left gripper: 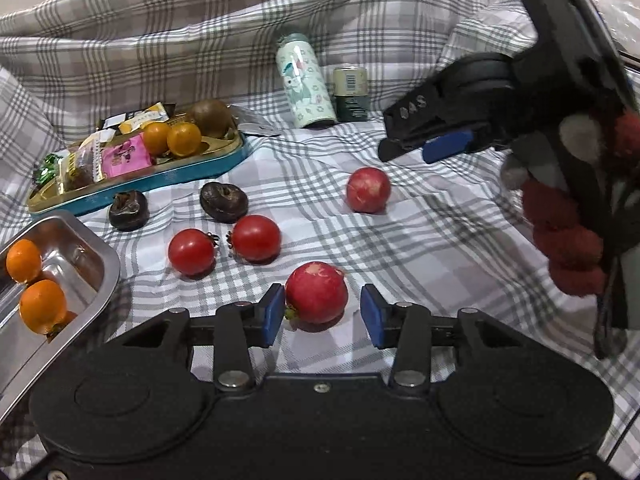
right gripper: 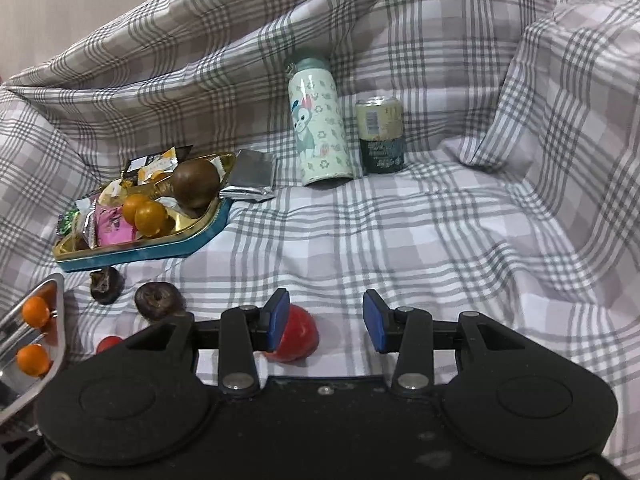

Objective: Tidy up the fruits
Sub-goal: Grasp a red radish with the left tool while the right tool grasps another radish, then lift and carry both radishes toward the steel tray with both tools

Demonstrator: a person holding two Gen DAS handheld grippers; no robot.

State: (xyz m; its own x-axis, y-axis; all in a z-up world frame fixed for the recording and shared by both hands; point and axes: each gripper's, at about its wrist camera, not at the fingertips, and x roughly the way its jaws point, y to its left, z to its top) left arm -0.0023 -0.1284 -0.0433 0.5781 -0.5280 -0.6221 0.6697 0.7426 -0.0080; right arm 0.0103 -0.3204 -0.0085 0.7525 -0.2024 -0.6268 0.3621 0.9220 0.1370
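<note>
Clearly the red fruit (left gripper: 316,292) nearest you was your target: it sat on the checked cloth (left gripper: 420,240) between the blue pads of your left gripper (left gripper: 324,314), with the left pad just at its skin and the right pad standing clear of it — so the jaws were wide and gripping nothing. You had the gripper tilted down at the cloth, which suits a fruit that would roll if nudged from one side only.

Just beyond it lay two tomatoes (left gripper: 224,246) side by side, and farther off a second red fruit (left gripper: 368,189) on its own. Two dark, wrinkled fruits (left gripper: 176,206) rested near the blue tin (left gripper: 160,180), which held sweets in wrappers, two small oranges and a brown fruit.

At your left stood the steel tray (left gripper: 102,258) with two oranges (left gripper: 34,280) already in it — I judge that was where the sorted fruit went, which is why you kept it close.

Your right gripper (right gripper: 326,326) hovered low over the cloth, its fingers apart and empty, a red fruit showing behind its left finger. A printed flask (right gripper: 320,120) and a can (right gripper: 378,134) stood at the back, out of the way.
</note>
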